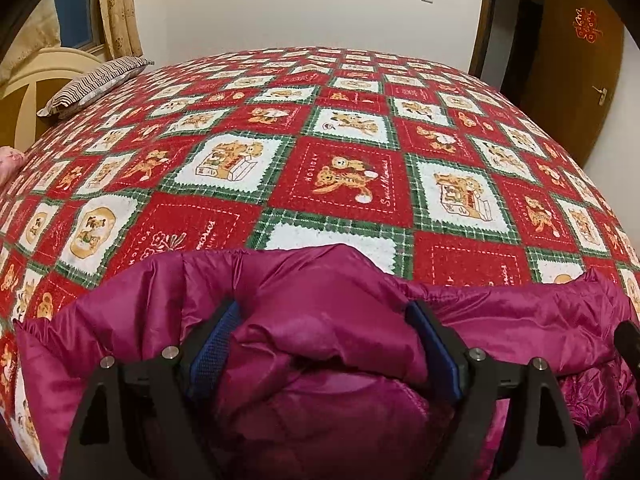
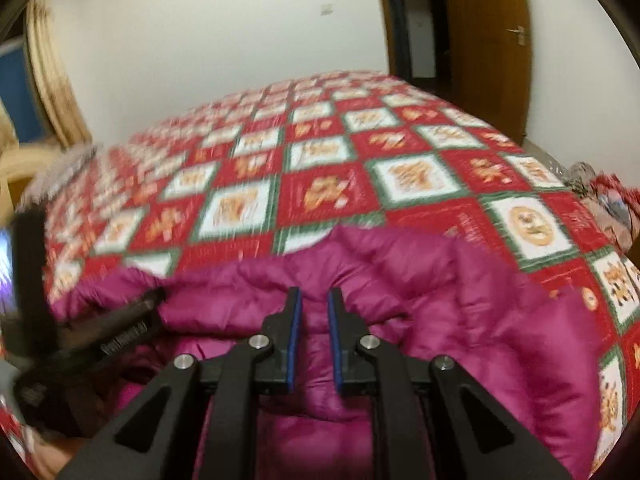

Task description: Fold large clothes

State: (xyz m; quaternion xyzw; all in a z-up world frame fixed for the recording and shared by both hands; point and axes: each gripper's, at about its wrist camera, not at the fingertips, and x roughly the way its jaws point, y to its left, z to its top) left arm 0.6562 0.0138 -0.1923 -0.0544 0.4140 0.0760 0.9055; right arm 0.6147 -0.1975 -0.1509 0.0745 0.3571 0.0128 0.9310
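Now | jacket [image 1: 320, 304] | on bedspread [image 1: 344, 176], bunched between wide-apart left hand-held gripper [image 1: 324, 316]

Bed covered by red, white and green checked blanket [image 1: 352, 128] with teddy-bear print. Puffy magenta quilted down jacket [image 1: 328, 288] lies bunched on its near edge. Black-and-white striped pillow [image 1: 96, 84] at far left corner, beside cream headboard [image 1: 44, 68]. Blanket otherwise flat.

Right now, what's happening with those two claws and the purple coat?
Left gripper open, jacket fold bulging between its fingers. Right gripper shut on magenta puffer jacket. Jacket bunched on teddy-bear bedspread. Nothing blocking.
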